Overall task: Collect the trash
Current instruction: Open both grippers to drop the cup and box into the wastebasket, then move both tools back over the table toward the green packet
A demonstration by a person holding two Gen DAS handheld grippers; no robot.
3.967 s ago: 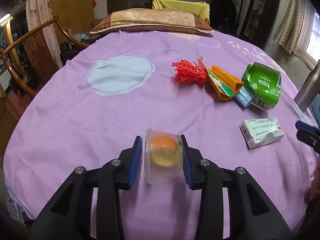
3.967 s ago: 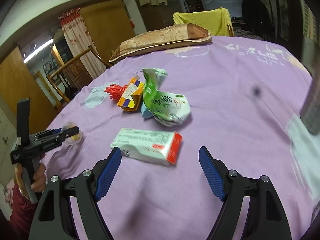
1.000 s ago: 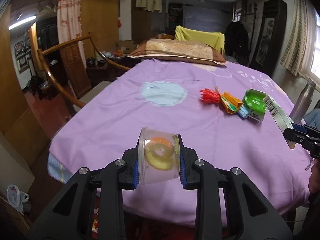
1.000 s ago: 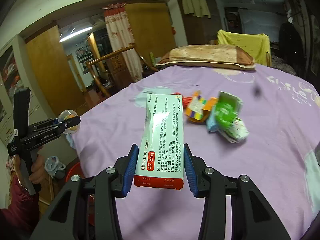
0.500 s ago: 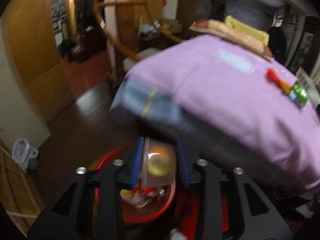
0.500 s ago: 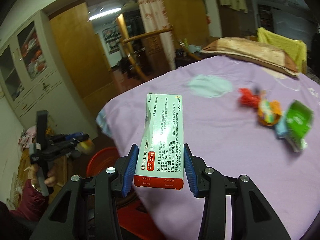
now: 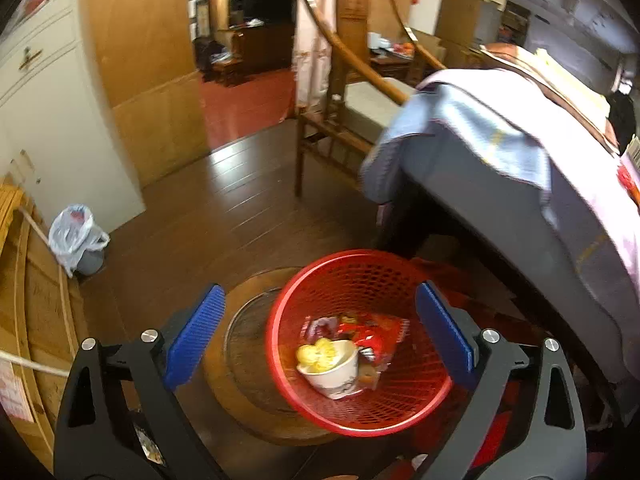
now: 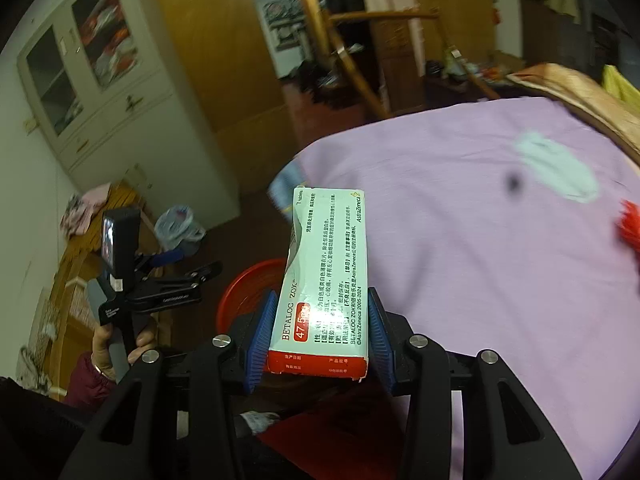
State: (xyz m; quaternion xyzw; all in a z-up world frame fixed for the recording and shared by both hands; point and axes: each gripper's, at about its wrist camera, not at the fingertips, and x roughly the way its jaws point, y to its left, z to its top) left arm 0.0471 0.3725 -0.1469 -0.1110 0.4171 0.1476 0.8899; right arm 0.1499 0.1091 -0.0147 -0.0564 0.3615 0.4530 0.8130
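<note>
The cup (image 7: 334,368), with its yellow-orange fruit pieces showing at the mouth, lies on its side in the bottom of the red mesh basket (image 7: 352,280), resting against a red snack wrapper (image 7: 374,330). The left gripper (image 7: 316,334) hangs above the basket with its jaws spread wide; they have just been opening, and nothing is between the blue pads. The basket sits partly on a round wooden stool (image 7: 248,368) on the dark wooden floor (image 7: 192,216).

The medicine box (image 8: 324,280), pale green with a red end, is clamped upright between the blue pads of the right gripper (image 8: 320,330), whose jaws press on both of its long sides. Beyond it, in the right wrist view, part of the basket's red rim shows low on the left, and the person's left hand (image 8: 116,344) holds the other gripper's handle above a dark red sleeve (image 8: 86,382).

The table is covered in a purple cloth (image 8: 460,240) bearing a pale blue patch (image 8: 554,170); a red tuft (image 8: 630,226) lies at its right edge. A wooden chair (image 7: 340,92) stands beside the table. A white plastic bag (image 7: 76,236) sits on the floor by a cream cabinet (image 7: 44,112), and a wooden door (image 7: 140,52) stands next to an opening onto a room with a red floor.
</note>
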